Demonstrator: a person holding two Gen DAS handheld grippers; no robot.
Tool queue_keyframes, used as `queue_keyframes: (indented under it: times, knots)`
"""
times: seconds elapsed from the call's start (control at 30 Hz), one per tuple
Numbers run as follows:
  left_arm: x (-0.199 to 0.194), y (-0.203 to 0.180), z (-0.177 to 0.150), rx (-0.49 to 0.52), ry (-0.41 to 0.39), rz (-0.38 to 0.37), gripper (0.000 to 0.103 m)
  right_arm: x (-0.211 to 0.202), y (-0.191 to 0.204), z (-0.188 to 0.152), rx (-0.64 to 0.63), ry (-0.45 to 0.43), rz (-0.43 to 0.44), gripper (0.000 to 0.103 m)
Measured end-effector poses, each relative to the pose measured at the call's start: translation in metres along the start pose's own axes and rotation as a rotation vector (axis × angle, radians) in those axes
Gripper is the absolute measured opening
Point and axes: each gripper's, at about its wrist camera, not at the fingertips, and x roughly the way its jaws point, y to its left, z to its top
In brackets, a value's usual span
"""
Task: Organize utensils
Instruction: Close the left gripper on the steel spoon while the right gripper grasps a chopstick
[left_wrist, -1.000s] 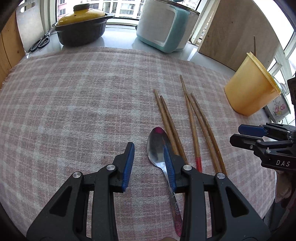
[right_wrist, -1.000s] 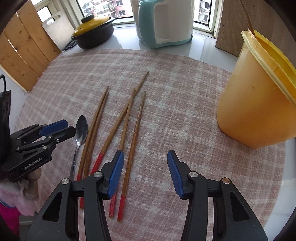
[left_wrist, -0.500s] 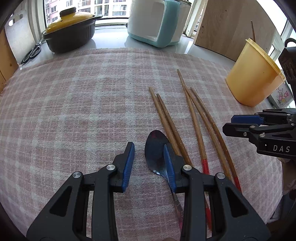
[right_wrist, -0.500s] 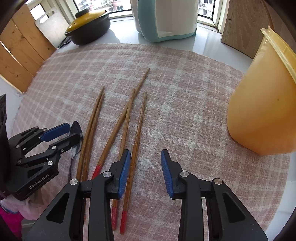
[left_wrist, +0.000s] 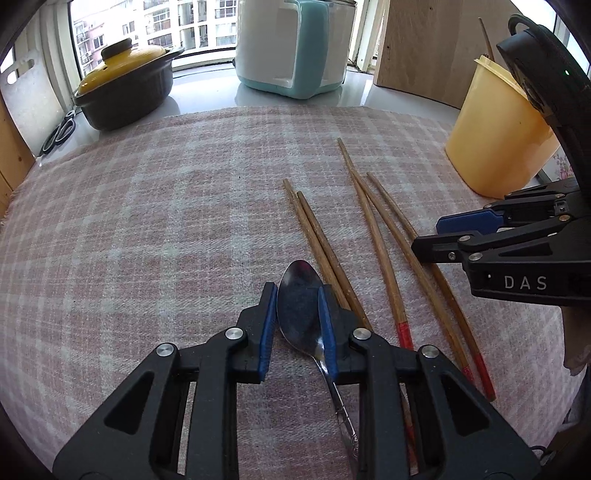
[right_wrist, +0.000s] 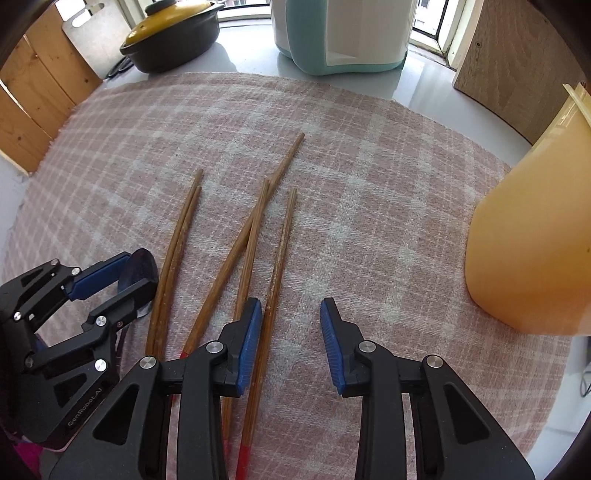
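Left wrist: shiny metal spoon (left_wrist: 301, 314).

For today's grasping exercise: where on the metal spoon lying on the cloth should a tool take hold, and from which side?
Probably from above, across the spoon where the bowl narrows into the handle. It lies flat on the cloth, handle toward the camera, so only its side edges offer the pads purchase. The left tool already straddles the bowl.

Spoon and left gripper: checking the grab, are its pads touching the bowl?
Touching: in the left wrist view the left gripper has just been closing, and both pads flank the spoon bowl.
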Motion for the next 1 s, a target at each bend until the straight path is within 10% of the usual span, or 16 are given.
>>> queue_keyframes:
  times: [0.37, 1.0]
  knots:
    - [-0.003, 0.007, 0.002, -0.047, -0.025, -0.019, 0.007, 0.003, 0.006, 0.005, -0.037, 0.009, -0.033, 0.008]
    - [-0.022, 0.013, -0.004, -0.117, -0.036, -0.073, 0.000, -0.012, -0.008, -0.003, -0.010, -0.042, 0.010, 0.004]
